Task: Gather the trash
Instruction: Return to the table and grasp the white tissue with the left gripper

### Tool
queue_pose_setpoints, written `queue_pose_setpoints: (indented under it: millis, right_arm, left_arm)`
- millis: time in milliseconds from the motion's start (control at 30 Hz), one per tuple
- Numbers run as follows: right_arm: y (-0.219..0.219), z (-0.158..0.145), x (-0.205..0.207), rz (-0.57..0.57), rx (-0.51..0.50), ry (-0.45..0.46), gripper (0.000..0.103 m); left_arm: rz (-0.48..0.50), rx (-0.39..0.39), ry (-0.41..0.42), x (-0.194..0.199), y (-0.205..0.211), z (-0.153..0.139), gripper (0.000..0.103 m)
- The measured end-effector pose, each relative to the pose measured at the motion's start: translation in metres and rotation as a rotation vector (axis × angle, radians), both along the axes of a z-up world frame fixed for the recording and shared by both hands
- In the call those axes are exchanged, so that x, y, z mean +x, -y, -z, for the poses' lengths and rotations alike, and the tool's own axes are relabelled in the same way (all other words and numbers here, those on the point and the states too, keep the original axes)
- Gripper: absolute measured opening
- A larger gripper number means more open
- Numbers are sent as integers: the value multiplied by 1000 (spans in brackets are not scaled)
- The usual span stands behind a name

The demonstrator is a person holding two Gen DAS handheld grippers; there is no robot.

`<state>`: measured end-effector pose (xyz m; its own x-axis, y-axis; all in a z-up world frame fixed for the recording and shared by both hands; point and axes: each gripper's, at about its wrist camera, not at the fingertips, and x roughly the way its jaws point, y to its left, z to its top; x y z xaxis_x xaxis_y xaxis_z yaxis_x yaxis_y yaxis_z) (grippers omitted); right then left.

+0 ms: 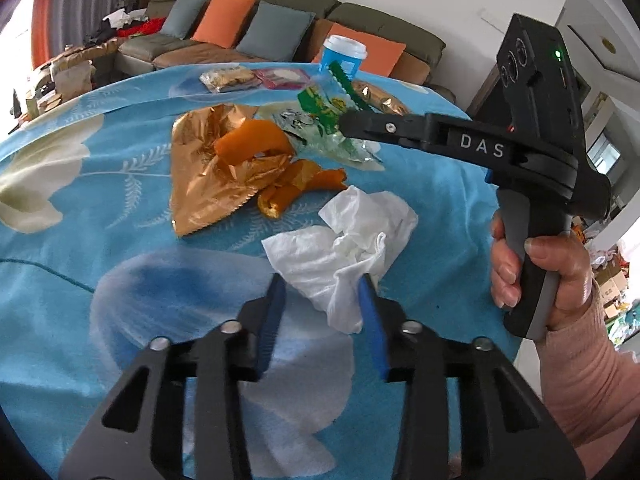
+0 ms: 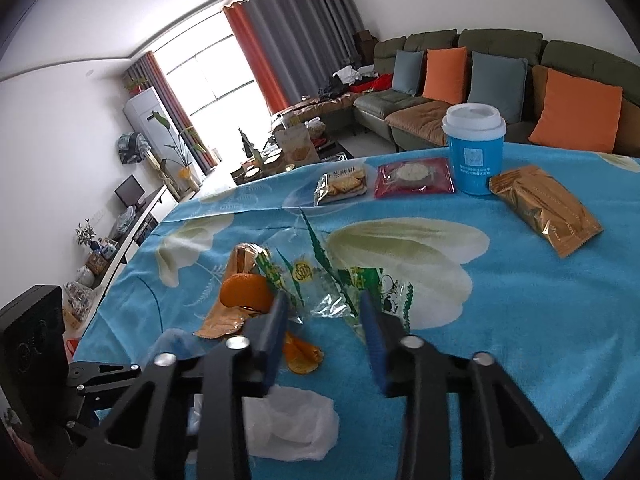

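Note:
A crumpled white tissue (image 1: pixel 340 248) lies on the blue flowered tablecloth (image 1: pixel 100 184). My left gripper (image 1: pixel 322 286) straddles its near end. The right pad touches the tissue, the left pad stands just clear of it, and the jaws are narrow but open. A crinkled green and clear wrapper (image 2: pixel 344 292) lies between the fingers of my right gripper (image 2: pixel 323 302), which do not visibly press on it. In the left wrist view, the right gripper (image 1: pixel 346 120) reaches in from the right, held by a hand (image 1: pixel 560 264). Orange peel (image 1: pixel 256 142) and a gold wrapper (image 1: pixel 204 184) lie beside these.
At the far edge of the table stand a blue cup with a white lid (image 2: pixel 474 148), a cracker pack (image 2: pixel 344 184), a red packet (image 2: pixel 414 178) and a sealed gold packet (image 2: pixel 544 208). A sofa with cushions (image 2: pixel 480 72) is behind the table.

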<state>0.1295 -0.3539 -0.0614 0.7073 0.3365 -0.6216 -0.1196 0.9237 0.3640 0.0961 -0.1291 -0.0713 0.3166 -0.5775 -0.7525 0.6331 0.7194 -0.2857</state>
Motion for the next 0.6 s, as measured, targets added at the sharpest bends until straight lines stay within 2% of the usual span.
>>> queue_pose_setpoints:
  millis: [100,233,600]
  right_arm:
    - [1,0,-2,4,0,3,23]
    - [0,-3,-5,7,-5,13,22]
    - [-2,-23,-19,14,4,71,22]
  left_arm:
    - [4,-15,-19,2,-1,1,14]
    - [-1,-23,-13,0,-4,2,7]
    - [-12,-83,16,-14,-24,-9,3]
